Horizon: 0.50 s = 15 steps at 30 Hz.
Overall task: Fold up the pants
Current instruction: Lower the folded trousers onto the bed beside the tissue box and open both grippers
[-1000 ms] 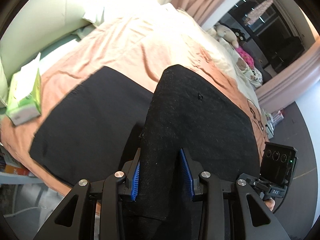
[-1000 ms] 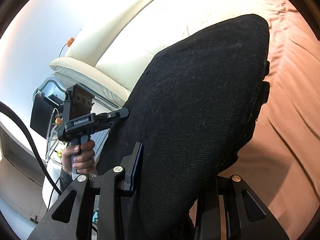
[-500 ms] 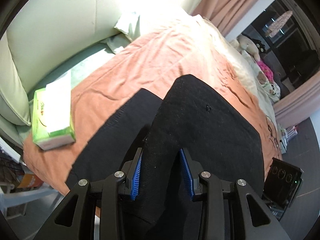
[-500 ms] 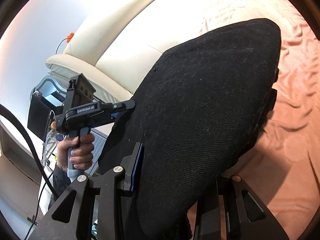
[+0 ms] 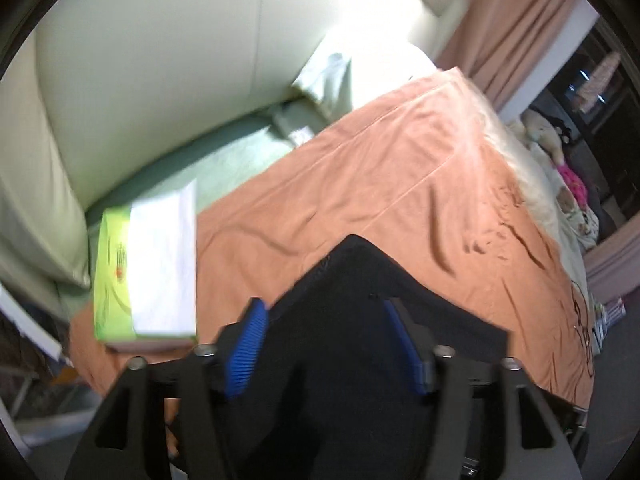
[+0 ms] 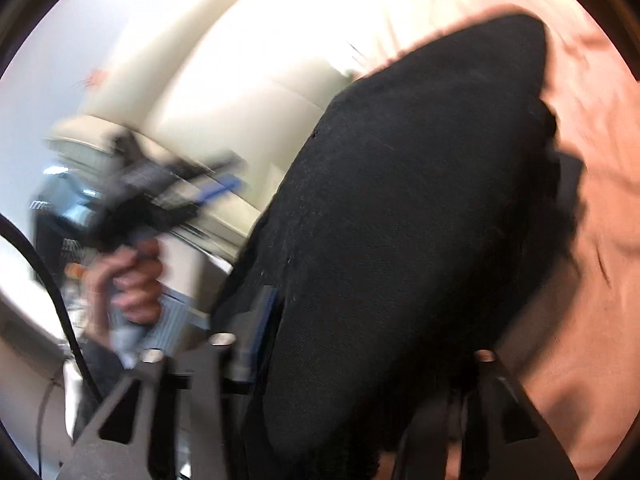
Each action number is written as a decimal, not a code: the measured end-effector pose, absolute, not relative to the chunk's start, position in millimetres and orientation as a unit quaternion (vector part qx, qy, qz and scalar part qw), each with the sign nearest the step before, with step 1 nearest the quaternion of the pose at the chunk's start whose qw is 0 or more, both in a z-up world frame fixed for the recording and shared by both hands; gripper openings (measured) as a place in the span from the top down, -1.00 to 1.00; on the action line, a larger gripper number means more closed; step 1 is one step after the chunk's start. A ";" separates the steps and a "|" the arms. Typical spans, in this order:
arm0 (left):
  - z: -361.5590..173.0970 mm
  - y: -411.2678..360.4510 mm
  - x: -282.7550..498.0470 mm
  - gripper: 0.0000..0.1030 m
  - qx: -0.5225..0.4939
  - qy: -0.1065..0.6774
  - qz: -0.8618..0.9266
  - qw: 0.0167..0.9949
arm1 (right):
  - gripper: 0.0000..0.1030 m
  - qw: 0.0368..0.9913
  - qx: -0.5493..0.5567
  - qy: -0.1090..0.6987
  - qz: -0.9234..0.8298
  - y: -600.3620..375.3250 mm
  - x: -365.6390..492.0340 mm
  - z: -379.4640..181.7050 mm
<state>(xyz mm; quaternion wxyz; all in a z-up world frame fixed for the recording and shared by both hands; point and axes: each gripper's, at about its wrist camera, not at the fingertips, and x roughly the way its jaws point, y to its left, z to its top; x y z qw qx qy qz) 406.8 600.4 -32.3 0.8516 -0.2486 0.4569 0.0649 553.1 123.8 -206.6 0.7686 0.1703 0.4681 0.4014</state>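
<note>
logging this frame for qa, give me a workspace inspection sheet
surface: bed under an orange sheet, wrinkled
job's things: black pants, partly lifted, one end on the sheet
clutter: green tissue box near the bed edge; plush toys at the far side
grippers: left gripper open, pants lying between its pads; right gripper shut on the pants
cables: black cable at the left of the right view
surroundings: cream headboard, pink curtain; both views motion-blurred

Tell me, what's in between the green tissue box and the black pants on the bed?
In the left wrist view, only bare orange bedspread lies between the tissue box and the black pants. Nothing else sits in that gap.
</note>
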 end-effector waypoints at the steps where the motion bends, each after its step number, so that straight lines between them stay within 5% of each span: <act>1: -38.6 597.4 403.7 -0.25 -0.245 0.461 0.064 0.850 | -0.12 0.769 0.170 0.469 0.400 115.9 550.1 -210.5; 4: -56.2 585.4 389.1 -0.25 -0.224 0.474 0.065 0.849 | -0.30 0.770 0.177 0.463 0.403 72.5 533.6 -215.5; 15: -68.4 556.4 318.6 -0.25 -0.236 0.437 0.083 0.864 | -0.30 0.815 0.112 0.394 0.409 -23.4 469.0 -153.9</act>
